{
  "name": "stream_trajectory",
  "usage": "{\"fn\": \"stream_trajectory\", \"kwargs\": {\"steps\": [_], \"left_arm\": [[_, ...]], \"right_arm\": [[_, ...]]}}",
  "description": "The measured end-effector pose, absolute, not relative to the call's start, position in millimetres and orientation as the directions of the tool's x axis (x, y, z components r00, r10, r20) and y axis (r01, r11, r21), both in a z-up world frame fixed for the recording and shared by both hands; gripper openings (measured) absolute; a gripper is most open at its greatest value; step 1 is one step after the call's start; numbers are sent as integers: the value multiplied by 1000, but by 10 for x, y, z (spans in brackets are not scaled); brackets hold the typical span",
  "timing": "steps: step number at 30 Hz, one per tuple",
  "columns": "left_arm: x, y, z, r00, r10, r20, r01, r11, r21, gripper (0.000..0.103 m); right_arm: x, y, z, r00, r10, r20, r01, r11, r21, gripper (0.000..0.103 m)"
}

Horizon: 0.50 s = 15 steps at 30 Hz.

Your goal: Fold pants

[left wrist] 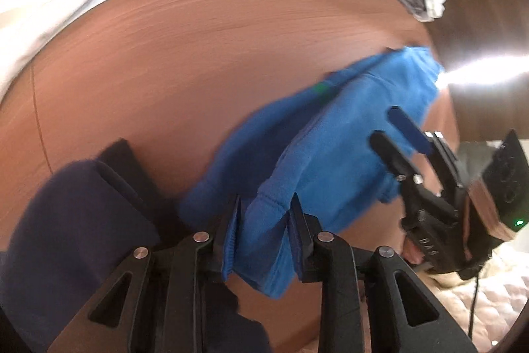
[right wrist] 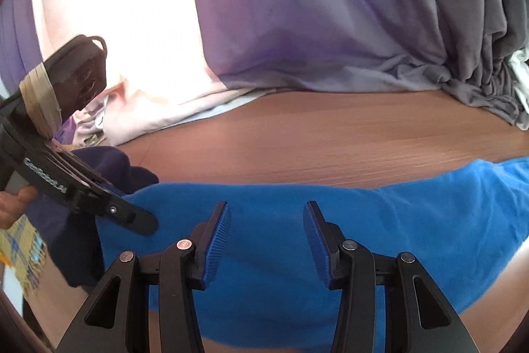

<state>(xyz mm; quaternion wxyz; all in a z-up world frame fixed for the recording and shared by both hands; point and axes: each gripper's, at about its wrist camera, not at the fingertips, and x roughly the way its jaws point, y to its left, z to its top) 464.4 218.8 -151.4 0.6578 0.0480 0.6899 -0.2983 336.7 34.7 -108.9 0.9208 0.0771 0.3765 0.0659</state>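
Observation:
Bright blue pants (left wrist: 330, 161) lie crumpled across the wooden table (left wrist: 198, 55). At the bottom of the left wrist view my left gripper (left wrist: 264, 217) has a bunched hem of the pants pinched between its pads. My right gripper (left wrist: 386, 124) hovers over the far end of the pants with its jaws apart. In the right wrist view the right gripper (right wrist: 266, 207) stands open just above the blue pants (right wrist: 380, 220), nothing between its pads. The left gripper (right wrist: 142, 220) reaches in from the left, side on, at the edge of the pants, held by a hand.
A dark navy garment (left wrist: 66, 220) lies left of the pants, its top showing as navy cloth (right wrist: 115, 164). Grey-purple fabric (right wrist: 314, 22) and a pale cloth (right wrist: 132, 71) are heaped at the table's back. The table edge (left wrist: 446, 121) runs at the right, with quilted bedding (left wrist: 496, 303) beyond.

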Motion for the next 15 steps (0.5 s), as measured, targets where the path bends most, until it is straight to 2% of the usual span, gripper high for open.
{"fn": "stream_trajectory", "kwargs": {"steps": [8,15], "left_arm": [[4640,1983,-1683,-78,-146,-986,545,822,-164,33],[4625,1883,-1756,-76,-104,-992,535,835,-128,38]], "right_arm": [[3537,147,-1327,651,122,-749,28,982,184,46],[3737,-11,-1531,614,112,-781,78,976,202,46]]}}
